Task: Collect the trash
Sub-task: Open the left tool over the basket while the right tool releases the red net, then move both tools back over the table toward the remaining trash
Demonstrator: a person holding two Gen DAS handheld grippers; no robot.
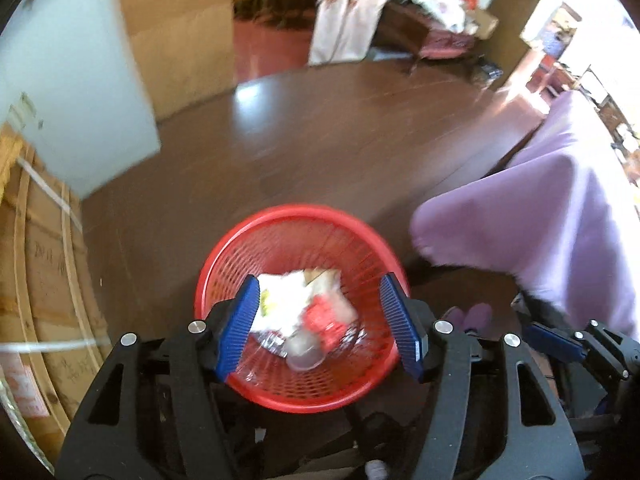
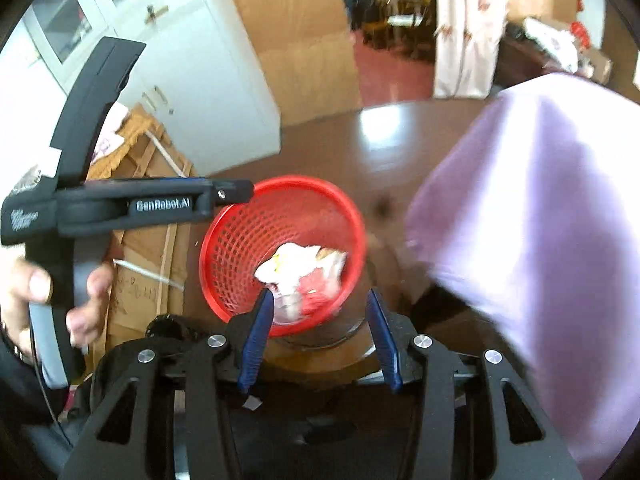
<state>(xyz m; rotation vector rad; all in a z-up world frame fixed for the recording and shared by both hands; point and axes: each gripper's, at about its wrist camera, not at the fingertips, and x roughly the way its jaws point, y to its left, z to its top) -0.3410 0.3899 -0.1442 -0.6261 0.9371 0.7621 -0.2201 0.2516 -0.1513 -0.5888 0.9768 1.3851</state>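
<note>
Both claws hang apart and empty over the red plastic mesh basket [image 1: 280, 236].

We judge the crumpled white and red wrappers [image 1: 304, 308] inside light, soft and crushable; left gripper [image 1: 320, 320] and right gripper [image 2: 320, 332] should pinch a bunched fold.

The left tool [image 1: 320, 320] hangs with blue fingers [image 1: 240, 328] spread wide; the right tool [image 2: 320, 336] likewise gapes, seemingly empty despite blur.

- A purple cloth [image 1: 540, 216] drapes over furniture on the right.
- The dark brown floor [image 1: 312, 148] shows a bright glare patch.
- A white cabinet [image 2: 192, 76] stands by a tan wall.
- Cardboard boxes [image 1: 44, 280] sit at the left.
- A pale patterned curtain [image 1: 352, 4] hangs at a doorway.
- Purple slippers [image 1: 472, 316] lie under the cloth.
</note>
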